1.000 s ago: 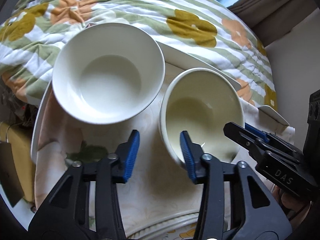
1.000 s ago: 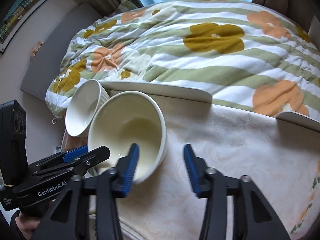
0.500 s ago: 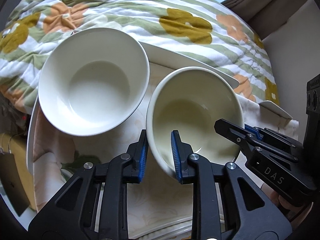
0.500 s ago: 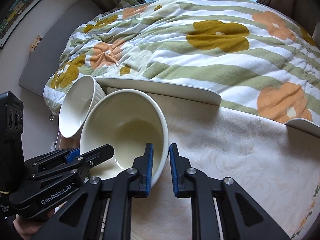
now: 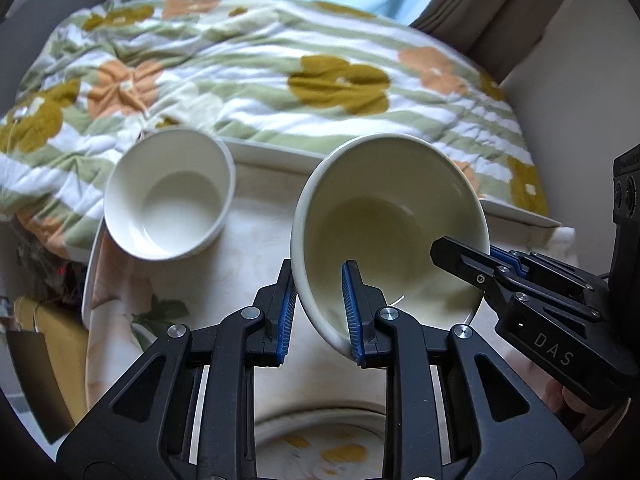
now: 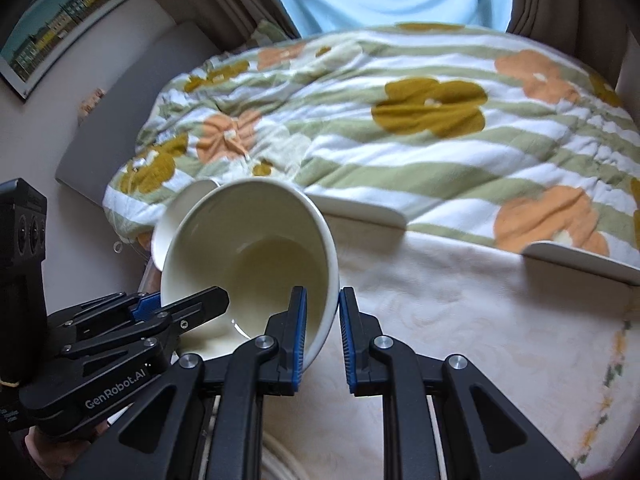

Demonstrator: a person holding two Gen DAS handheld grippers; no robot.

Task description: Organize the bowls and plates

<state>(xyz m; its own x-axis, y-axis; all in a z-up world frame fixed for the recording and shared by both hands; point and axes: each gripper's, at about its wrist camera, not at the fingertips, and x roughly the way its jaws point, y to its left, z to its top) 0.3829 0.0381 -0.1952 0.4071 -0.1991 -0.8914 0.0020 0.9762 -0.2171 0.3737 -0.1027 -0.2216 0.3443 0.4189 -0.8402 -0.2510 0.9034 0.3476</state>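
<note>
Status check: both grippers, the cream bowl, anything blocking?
Left gripper and right gripper both clamped on cream bowl rim, opposite sides. Bowl tilted. White bowl sits left of it, apart; nothing between.

cream bowl [image 5: 384, 216] tilted; white bowl [image 5: 170, 200] beside.

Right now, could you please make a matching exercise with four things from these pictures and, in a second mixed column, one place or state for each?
1. large cream ceramic bowl
2. smaller white ceramic bowl
3. floral striped quilt
4. framed picture

a. hangs on the wall
b. stands alone, ungripped
c. lies behind the table
d. tilted, rim clamped by left gripper and right gripper

Pairs: 1-d, 2-b, 3-c, 4-a
</note>
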